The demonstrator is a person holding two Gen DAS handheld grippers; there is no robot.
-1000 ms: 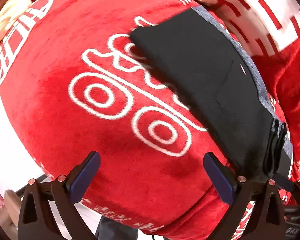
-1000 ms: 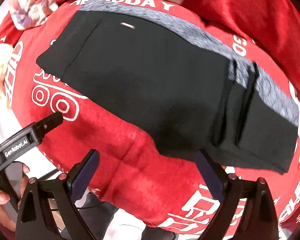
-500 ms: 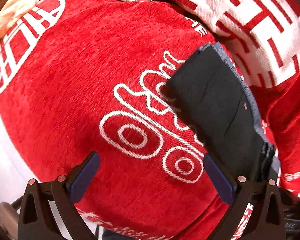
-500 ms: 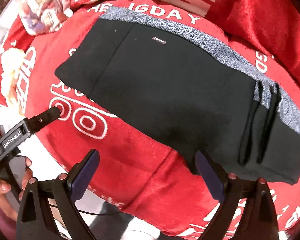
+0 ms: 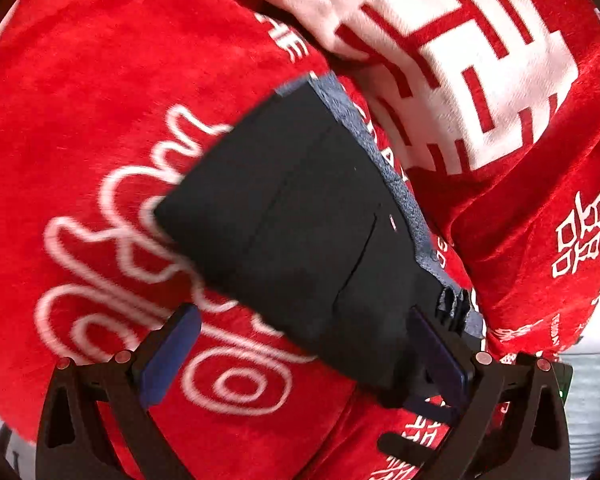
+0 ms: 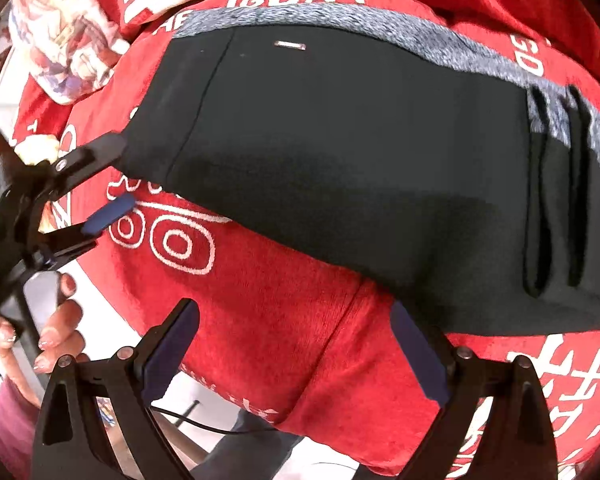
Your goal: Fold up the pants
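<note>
Red blanket [image 6: 284, 304] with white characters covers the surface. Black pants [image 6: 340, 152], folded flat, grey waistband [image 6: 380, 24] along the far edge, lie on it. Left gripper [image 5: 304, 344] is spread wide and empty over the pants' near edge. Right gripper [image 6: 296, 340] is likewise wide and empty, just short of the pants. Person's hand [image 6: 56, 320] grips the left tool's handle.

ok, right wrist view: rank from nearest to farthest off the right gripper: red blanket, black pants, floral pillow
From the right gripper:
1. red blanket, directly under the open jaws.
2. black pants, just ahead, folded flat.
3. floral pillow, far upper left, past the pants.
</note>
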